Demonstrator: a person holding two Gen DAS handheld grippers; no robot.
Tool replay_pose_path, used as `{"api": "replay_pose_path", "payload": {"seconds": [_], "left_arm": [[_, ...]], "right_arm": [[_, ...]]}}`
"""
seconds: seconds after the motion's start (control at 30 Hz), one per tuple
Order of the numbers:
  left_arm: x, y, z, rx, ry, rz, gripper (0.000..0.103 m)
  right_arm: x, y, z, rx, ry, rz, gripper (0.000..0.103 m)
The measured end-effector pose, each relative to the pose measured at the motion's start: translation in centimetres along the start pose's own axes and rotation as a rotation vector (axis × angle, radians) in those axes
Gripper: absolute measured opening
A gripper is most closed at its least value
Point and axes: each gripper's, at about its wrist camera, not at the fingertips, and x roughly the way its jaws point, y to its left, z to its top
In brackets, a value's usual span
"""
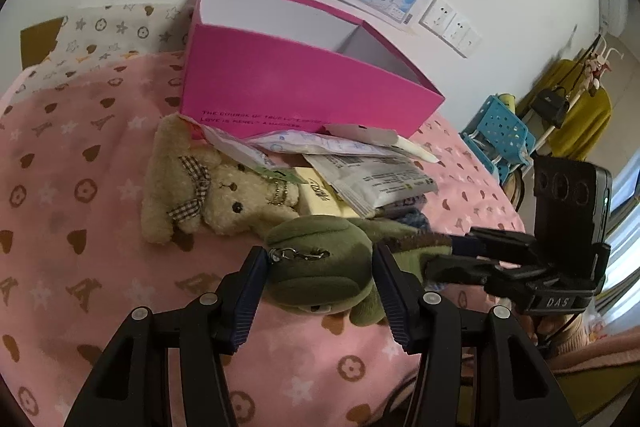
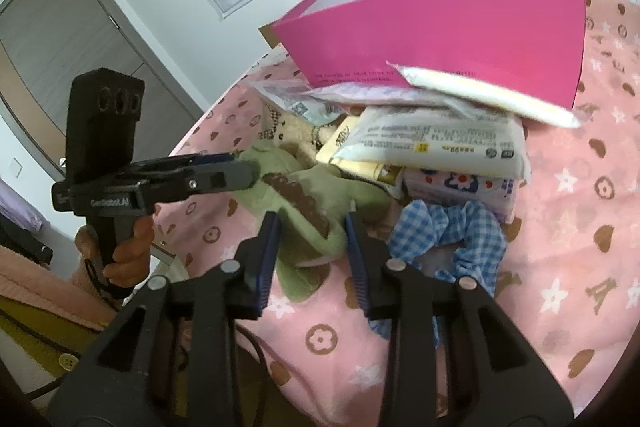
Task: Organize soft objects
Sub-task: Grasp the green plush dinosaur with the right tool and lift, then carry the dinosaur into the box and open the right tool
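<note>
A green plush dinosaur (image 1: 320, 263) with brown back spikes lies on the pink bedspread (image 1: 80, 267). My left gripper (image 1: 318, 259) straddles its head, pads touching both sides. My right gripper (image 2: 312, 223) straddles its body (image 2: 308, 211) further back, pads against it. A beige teddy bear (image 1: 208, 191) with a checked bow lies left of the dinosaur. A blue gingham scrunchie (image 2: 448, 235) lies right of my right gripper. An open pink box (image 1: 304, 75) stands behind the pile.
Soft packets (image 2: 436, 143), a yellow pack (image 1: 320, 199) and a white pad (image 2: 488, 95) are stacked in front of the box. A pillow (image 1: 100, 35) lies at the back left. A blue plastic stool (image 1: 500, 131) stands off the bed's right side.
</note>
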Motion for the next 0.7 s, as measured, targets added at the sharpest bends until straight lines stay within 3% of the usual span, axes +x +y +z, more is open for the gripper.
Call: {"api": "replay_pose_path", "payload": {"seconds": [0.2, 0.47, 0.7], "left_arm": [[-2.3, -1.0, 0.8, 0.024, -0.062, -0.003, 0.056], [-6.1, -2.9, 3.4, 0.093, -0.200, 0.012, 0.058], [-6.1, -4.1, 8.9, 0.193, -0.288, 0.075, 0.058]], "right_arm": [[-1.9, 1.3, 1.4, -0.046, -0.047, 0.016, 0.037], [-4.2, 3.3, 3.8, -0.123, -0.115, 0.058, 0.037], [-5.3, 3.2, 8.2, -0.189, -0.201, 0.033, 0.037]]}}
